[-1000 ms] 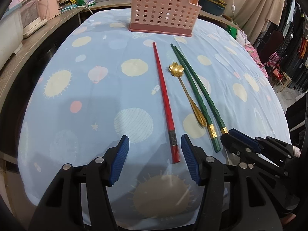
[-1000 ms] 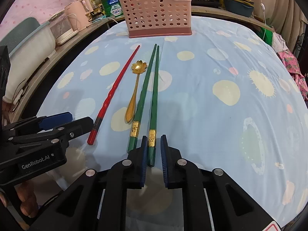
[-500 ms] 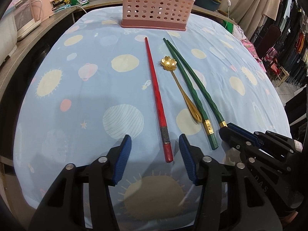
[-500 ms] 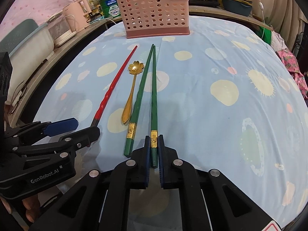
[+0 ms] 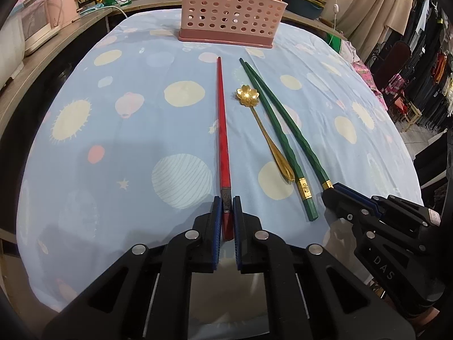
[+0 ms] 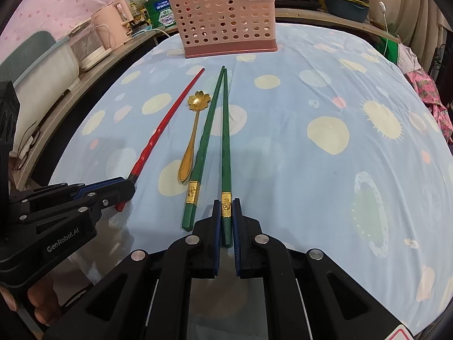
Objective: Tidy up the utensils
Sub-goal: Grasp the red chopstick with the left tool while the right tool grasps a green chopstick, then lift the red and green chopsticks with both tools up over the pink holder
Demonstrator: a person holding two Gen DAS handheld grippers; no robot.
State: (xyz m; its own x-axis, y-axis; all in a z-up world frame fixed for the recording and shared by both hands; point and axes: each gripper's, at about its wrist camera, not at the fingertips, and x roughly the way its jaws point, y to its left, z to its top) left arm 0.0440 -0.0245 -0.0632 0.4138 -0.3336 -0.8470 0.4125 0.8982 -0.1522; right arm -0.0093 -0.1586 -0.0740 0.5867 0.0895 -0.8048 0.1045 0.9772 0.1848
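- Between the blue pads of the left tongs [image 5: 225,212], in the left wrist view, the thick butt end of the red chopstick [image 5: 221,124] is clenched; the stick lies flat on the table [image 5: 85,147], its thin tip pointed toward the pink perforated holder [image 5: 229,11] at the far edge.
- Just beside it to the right, the gold flower-headed spoon [image 5: 263,130] is seen, and then the two green chopsticks [image 5: 283,136], their tips nearly touching and their gold-banded butts spread apart.
- At the right of this view, the right tongs [image 5: 329,191] are seen closed on the butt of the outer green stick.
- From the right wrist view, the same grip is confirmed: the right tongs [image 6: 225,216] are clenched just behind the gold band of the right green chopstick [image 6: 225,141], while the left green chopstick [image 6: 203,147] lies free on the cloth.
- At the left edge of this view, the left tongs [image 6: 128,182] are seen on the end of the red stick.
- All four utensils are judged light and stiff; the lacquered sticks are probably slippery and liable to pivot when held at one end only, so a firm squeeze is advised.
- The spoon is best taken at the middle of its thin handle, since it lies low against the soft cloth.
- Nothing is yet seen placed in the holder.
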